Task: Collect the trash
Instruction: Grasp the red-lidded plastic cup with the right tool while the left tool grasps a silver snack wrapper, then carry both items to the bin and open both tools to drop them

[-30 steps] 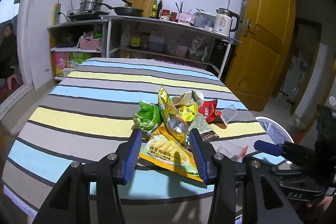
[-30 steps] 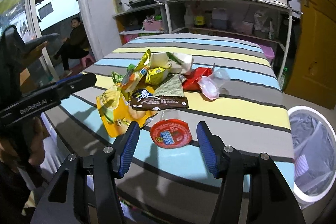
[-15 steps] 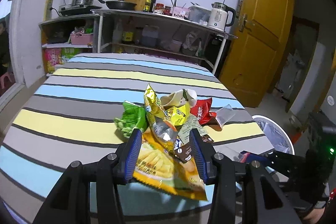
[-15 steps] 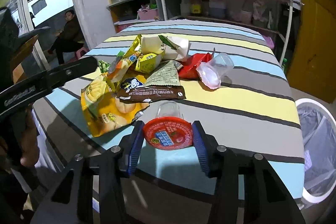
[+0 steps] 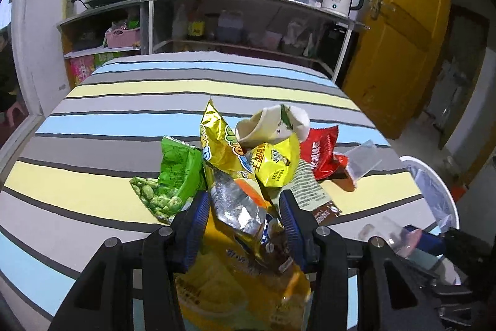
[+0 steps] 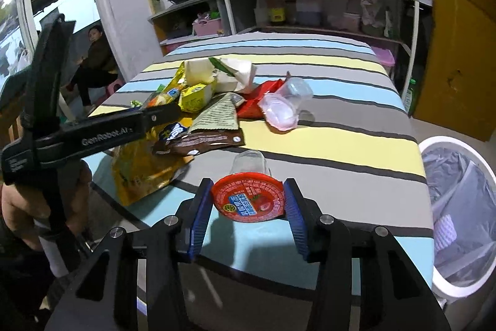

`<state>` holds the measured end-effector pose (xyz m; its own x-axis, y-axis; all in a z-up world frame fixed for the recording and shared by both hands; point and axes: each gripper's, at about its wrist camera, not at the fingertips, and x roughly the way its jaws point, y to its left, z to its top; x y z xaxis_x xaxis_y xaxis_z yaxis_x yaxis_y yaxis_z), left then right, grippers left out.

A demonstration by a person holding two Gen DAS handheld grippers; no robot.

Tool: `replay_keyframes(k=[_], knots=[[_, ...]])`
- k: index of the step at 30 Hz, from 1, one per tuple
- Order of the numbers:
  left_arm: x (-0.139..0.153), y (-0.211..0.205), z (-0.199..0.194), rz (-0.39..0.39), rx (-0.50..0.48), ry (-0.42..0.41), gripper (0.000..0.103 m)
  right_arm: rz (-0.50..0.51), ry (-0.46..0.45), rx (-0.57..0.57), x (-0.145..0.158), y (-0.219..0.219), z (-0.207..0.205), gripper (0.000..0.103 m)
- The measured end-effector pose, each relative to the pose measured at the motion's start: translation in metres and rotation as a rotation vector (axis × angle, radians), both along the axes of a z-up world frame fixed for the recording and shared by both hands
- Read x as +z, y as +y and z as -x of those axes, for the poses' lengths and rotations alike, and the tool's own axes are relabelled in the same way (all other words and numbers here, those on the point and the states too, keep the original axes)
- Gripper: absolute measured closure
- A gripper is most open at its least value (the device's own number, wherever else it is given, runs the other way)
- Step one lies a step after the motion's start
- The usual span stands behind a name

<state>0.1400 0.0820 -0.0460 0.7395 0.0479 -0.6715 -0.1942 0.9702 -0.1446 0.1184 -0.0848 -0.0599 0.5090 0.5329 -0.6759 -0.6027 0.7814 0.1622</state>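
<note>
The right tool [image 6: 248,203] has just closed onto the red-lidded cup [image 6: 248,199], its blue pads touching the lid's rim at three and nine o'clock, near the front edge of the striped desk [image 6: 341,145]. The left tool [image 5: 243,216], jaws fairly wide and closing a little, straddles the silver-lined wrapper [image 5: 238,207] without pressing it. Squeeze each evenly before lifting toward the white bin [image 6: 440,207] at three o'clock; crinkly foil likely slips.

We can't read the small print on the red-lidded cup [image 6: 248,200] btwn the right gripper [image 6: 248,207] pads. Big yellow packet [image 5: 241,293] under the left gripper [image 5: 243,213] is blurred and cut off by the frame bottom. White bin [image 6: 455,216] beside the right gripper is cropped at the edge.
</note>
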Motion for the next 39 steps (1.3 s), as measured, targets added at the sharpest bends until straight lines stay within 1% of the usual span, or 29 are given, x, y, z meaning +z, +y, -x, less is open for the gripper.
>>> replay_keyframes(k=[2,3,8,9,14,20,25,30,39], knots=[[-0.003,-0.001,-0.002,-0.011,0.008,0.013,0.068,-0.004,0.001,-0.006,0.0,-0.002,-0.001,0.056],[-0.004,-0.002,-0.003,-0.016,0.011,0.017,0.075,-0.004,0.0,-0.01,0.0,-0.003,-0.001,0.056],[-0.001,0.0,0.004,-0.022,0.017,-0.001,0.081,-0.008,-0.004,-0.021,0.002,-0.007,0.0,0.056],[0.0,0.0,0.007,-0.025,0.02,-0.007,0.085,-0.009,-0.004,-0.022,0.002,-0.008,0.0,0.056],[0.008,0.003,0.018,-0.024,0.019,-0.035,0.087,-0.014,-0.017,-0.026,0.007,-0.01,0.003,0.056],[0.023,0.001,0.035,-0.027,0.008,-0.077,0.087,-0.023,-0.046,-0.039,0.019,-0.016,0.008,0.056],[0.04,-0.009,0.047,-0.025,-0.025,-0.118,0.087,-0.032,-0.074,-0.061,0.029,-0.027,0.012,0.056],[0.05,-0.031,0.048,-0.022,-0.081,-0.137,0.087,-0.041,-0.1,-0.097,0.038,-0.041,0.016,0.056],[0.064,-0.089,0.037,-0.007,-0.229,-0.167,0.087,-0.043,-0.143,-0.203,0.053,-0.084,0.017,0.056]])
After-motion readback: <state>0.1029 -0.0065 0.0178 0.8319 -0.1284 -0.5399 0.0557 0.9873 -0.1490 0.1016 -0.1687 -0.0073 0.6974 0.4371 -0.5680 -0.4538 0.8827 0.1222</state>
